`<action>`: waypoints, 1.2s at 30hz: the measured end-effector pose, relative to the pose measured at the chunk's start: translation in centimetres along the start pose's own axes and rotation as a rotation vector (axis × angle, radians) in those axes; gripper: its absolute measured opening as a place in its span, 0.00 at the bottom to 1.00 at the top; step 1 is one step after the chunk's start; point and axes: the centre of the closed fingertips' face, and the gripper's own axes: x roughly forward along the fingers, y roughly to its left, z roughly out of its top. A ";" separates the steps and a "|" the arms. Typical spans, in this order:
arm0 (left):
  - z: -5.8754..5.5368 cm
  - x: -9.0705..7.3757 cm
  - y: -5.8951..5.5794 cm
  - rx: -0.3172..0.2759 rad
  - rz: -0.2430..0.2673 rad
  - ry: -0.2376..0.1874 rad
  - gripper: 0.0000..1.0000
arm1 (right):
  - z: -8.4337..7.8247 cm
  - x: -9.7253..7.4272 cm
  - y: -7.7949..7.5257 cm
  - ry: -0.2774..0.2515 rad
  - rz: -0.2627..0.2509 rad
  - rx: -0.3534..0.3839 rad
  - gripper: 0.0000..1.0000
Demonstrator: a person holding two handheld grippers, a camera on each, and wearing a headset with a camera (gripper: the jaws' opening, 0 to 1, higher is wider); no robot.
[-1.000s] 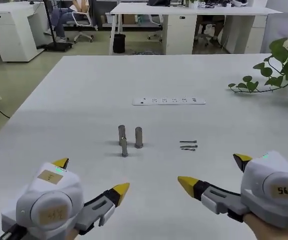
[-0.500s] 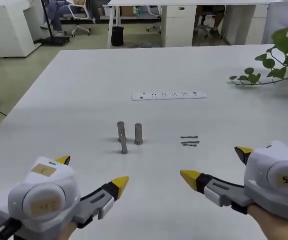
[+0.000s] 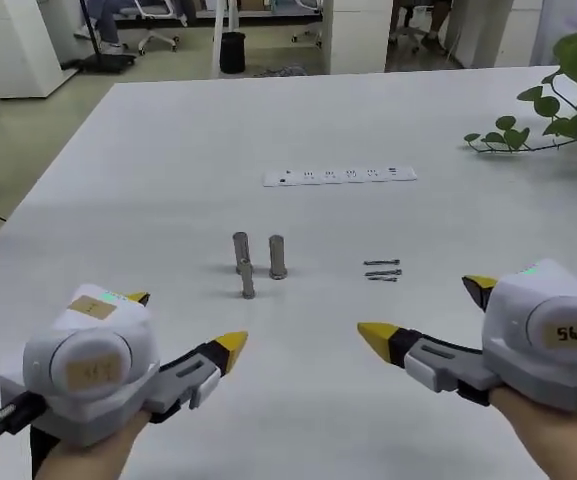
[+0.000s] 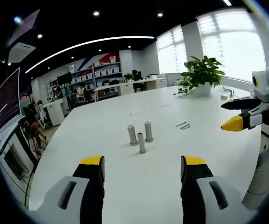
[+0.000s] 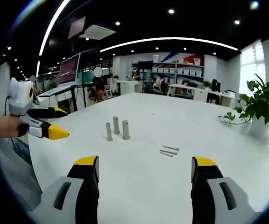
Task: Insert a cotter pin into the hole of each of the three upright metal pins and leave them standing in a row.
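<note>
The left tool (image 3: 186, 320) hangs low over the near edge of the counter (image 3: 168, 150) with its jaws wide apart and nothing between them. The right tool (image 3: 426, 310) is in the same condition, wide and empty, a little nearer to the work. Each one is seen from the side in the other's gripper view, and both point toward the middle of the counter.

In front of the left tool the three metal pins (image 3: 247, 278) stand upright in a tight group: two side by side, and the third just before the left one, so they do not make a row. To their right, well apart from them, three cotter pins (image 3: 381, 270) lie loose and flat on the bare counter, close together. Behind is a power strip (image 3: 340, 176), and a plant (image 3: 558, 100) at the far right.

By judgement the task is at its first step, with no cotter pin picked up. The holes in the metal pins are too small to see. The next move probably calls for the right tool to reach forward, close narrowly on one thin cotter pin and lift it, while the left tool steadies a metal pin
</note>
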 end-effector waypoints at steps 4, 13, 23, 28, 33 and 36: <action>-0.1 1.8 -0.1 -0.008 -0.024 0.003 0.59 | -0.1 0.2 -0.1 0.010 0.004 -0.003 0.77; -0.1 5.9 -0.3 -0.004 -0.083 0.007 0.50 | -0.5 0.8 -0.3 0.031 0.009 0.018 0.73; -0.7 9.1 -0.1 0.015 -0.122 0.019 0.41 | -0.8 1.6 0.0 0.046 0.027 0.023 0.70; -0.9 10.7 0.2 0.026 -0.124 0.012 0.36 | -0.8 2.0 -0.2 0.046 0.016 0.031 0.69; -1.4 11.8 0.2 0.055 -0.137 0.019 0.32 | -0.7 2.3 -0.1 0.045 0.009 0.046 0.69; -1.8 12.4 0.3 0.064 -0.144 0.022 0.28 | -0.8 2.5 -0.1 0.042 0.004 0.048 0.69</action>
